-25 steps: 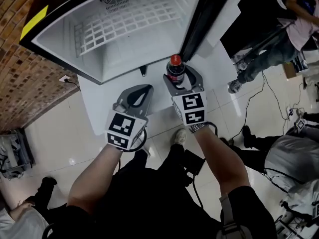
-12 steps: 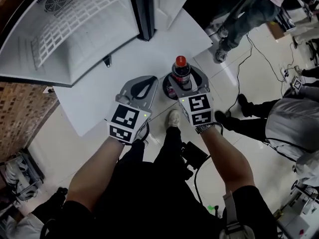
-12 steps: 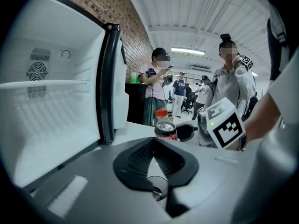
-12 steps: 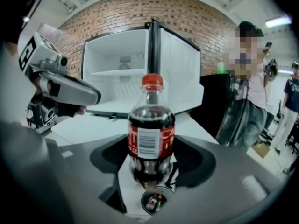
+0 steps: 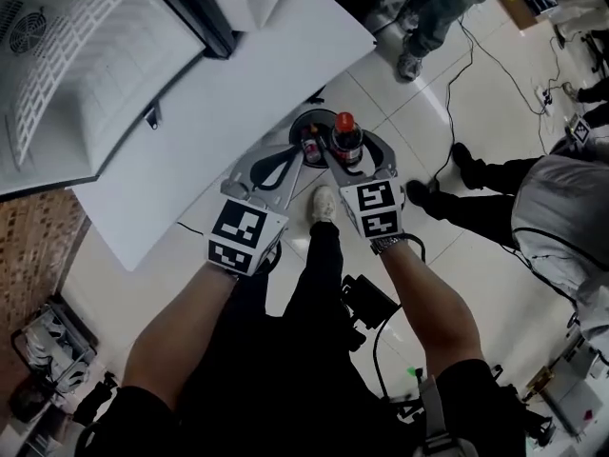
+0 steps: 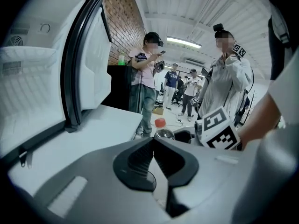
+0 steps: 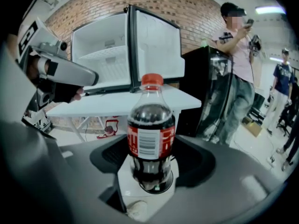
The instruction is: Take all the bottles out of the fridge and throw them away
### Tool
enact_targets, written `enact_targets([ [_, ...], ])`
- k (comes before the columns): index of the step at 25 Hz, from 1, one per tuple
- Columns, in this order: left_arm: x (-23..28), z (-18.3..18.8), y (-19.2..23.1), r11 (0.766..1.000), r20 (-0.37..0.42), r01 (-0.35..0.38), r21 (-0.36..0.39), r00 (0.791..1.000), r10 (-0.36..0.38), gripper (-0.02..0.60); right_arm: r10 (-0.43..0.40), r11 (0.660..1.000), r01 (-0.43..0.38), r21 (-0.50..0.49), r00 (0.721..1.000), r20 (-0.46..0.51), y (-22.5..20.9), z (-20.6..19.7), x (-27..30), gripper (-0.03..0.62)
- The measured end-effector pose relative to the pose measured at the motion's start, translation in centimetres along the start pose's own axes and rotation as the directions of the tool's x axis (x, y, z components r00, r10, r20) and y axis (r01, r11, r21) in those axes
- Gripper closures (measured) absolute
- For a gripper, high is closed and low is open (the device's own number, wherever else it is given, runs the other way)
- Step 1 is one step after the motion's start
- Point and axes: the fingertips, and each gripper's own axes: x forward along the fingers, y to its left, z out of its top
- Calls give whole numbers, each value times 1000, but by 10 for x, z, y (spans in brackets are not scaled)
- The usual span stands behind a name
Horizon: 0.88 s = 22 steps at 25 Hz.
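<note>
A cola bottle (image 5: pixel 344 128) with a red cap stands upright between the jaws of my right gripper (image 5: pixel 352 152), which is shut on it. The right gripper view shows the same bottle (image 7: pixel 151 134) held at its lower body. It hangs over a round black bin (image 5: pixel 314 115) on the floor, and something dark and red lies inside. My left gripper (image 5: pixel 284 160) is beside it on the left, shut and holding nothing; its fingertips (image 6: pixel 150 143) meet. The open fridge (image 5: pixel 67 74) stands on a white table (image 5: pixel 247 93) at the upper left.
People stand near: legs at the top right (image 5: pixel 423 27) and a person in grey at the right (image 5: pixel 561 227). Cables (image 5: pixel 476 74) run over the tiled floor. My own legs and shoe (image 5: pixel 324 203) are just below the bin.
Both grippers have swung away from the fridge and table, the right one carrying the bottle. They now sit over the floor at the black bin. The fridge has slid to the upper left.
</note>
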Motion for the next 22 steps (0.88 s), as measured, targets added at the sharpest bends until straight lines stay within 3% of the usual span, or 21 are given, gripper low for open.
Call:
enact_targets([
  [7,35,-30,-12,999,-61,38,-12,997,-39,578,10,1000,-7,25,995,-96,-17,-63,37,290],
  [22,97,-117,4,998,-179,50,-43,982,-57,578,41,998,-25,61,962,-270,-34,-186,153,290],
])
